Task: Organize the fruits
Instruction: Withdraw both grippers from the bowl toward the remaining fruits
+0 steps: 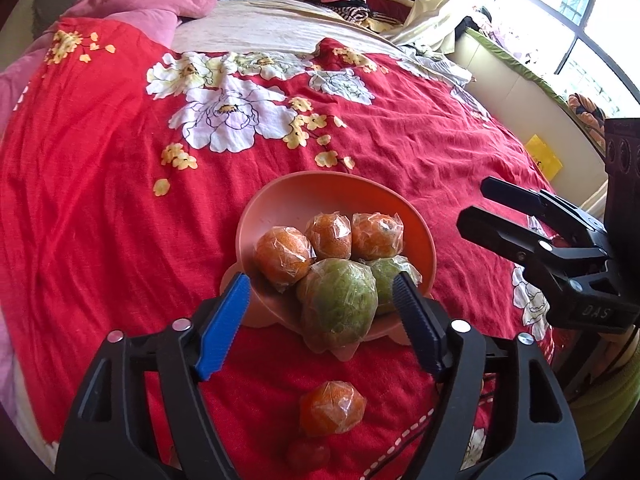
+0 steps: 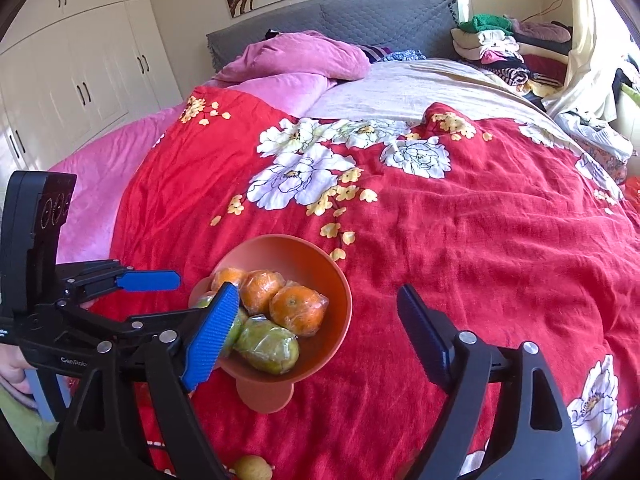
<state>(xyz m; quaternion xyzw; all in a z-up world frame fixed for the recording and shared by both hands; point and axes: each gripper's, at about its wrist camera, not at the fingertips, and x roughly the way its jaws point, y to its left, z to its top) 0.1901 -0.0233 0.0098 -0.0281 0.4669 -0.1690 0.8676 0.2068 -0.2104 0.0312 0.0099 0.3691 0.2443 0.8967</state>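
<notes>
An orange-pink bowl sits on the red flowered bedspread and holds three wrapped oranges and two wrapped green fruits. My left gripper is open, its blue pads on either side of the front green fruit at the bowl's near rim, not touching it. A wrapped orange and a small red fruit lie on the bedspread below it. My right gripper is open and empty, just right of the bowl. A small yellow fruit lies at the bottom edge.
The red bedspread stretches beyond the bowl. A pink pillow and folded clothes lie at the bed's head. A window and green-edged ledge are at the right; white wardrobes at the left.
</notes>
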